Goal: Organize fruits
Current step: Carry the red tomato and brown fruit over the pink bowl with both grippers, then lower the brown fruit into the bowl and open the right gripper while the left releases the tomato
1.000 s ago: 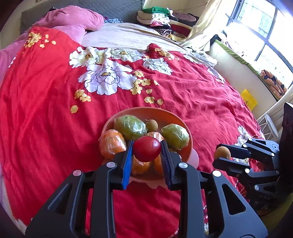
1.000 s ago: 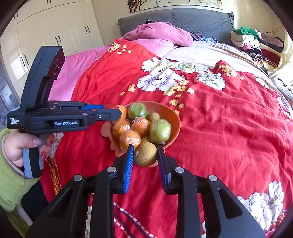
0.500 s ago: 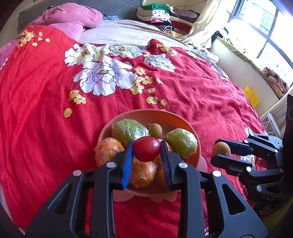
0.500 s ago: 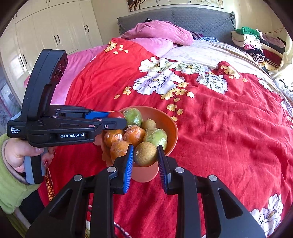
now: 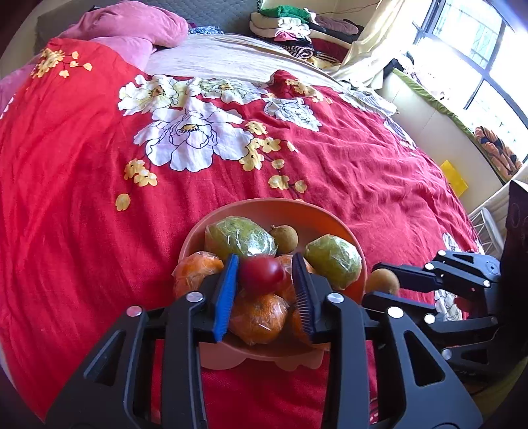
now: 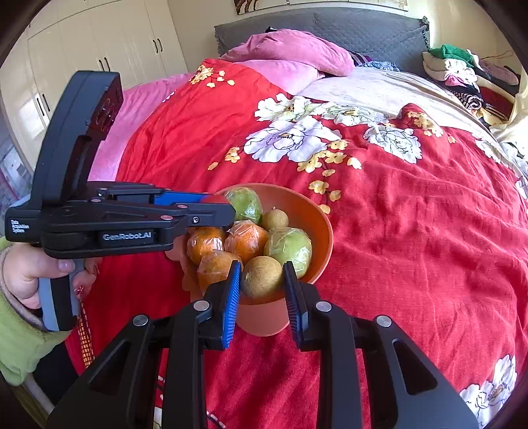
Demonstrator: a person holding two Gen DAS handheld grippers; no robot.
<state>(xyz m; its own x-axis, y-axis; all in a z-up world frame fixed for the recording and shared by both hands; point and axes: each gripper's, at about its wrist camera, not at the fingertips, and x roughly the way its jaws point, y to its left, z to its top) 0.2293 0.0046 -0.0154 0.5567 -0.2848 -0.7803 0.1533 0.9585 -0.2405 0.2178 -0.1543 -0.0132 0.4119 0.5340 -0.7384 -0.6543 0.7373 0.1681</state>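
Note:
An orange bowl (image 5: pixel 274 208) on the red flowered bedspread holds plastic-wrapped oranges (image 5: pixel 257 316), two wrapped green fruits (image 5: pixel 239 237) and a small brown fruit (image 5: pixel 284 235). My left gripper (image 5: pixel 264 280) hangs over the bowl's near side. Its jaws are opening around a red round fruit (image 5: pixel 262 273); a slim gap shows at the right pad. My right gripper (image 6: pixel 260 280) is shut on a larger brown round fruit (image 6: pixel 261 277) just over the bowl's (image 6: pixel 316 211) near rim. The left wrist view shows the right gripper (image 5: pixel 373 280) beside the bowl's right rim.
The red bedspread (image 5: pixel 82 198) stretches wide around the bowl. Pink pillows (image 6: pixel 290 49) and folded clothes (image 5: pixel 290 23) lie at the bed's far end. A hand in a green sleeve (image 6: pixel 29 274) holds the left gripper at the bed's left edge. Wardrobes stand behind.
The left jaws have parted a little around the red fruit. Both grippers have closed in on the bowl, the right one bringing its brown fruit up to the rim.

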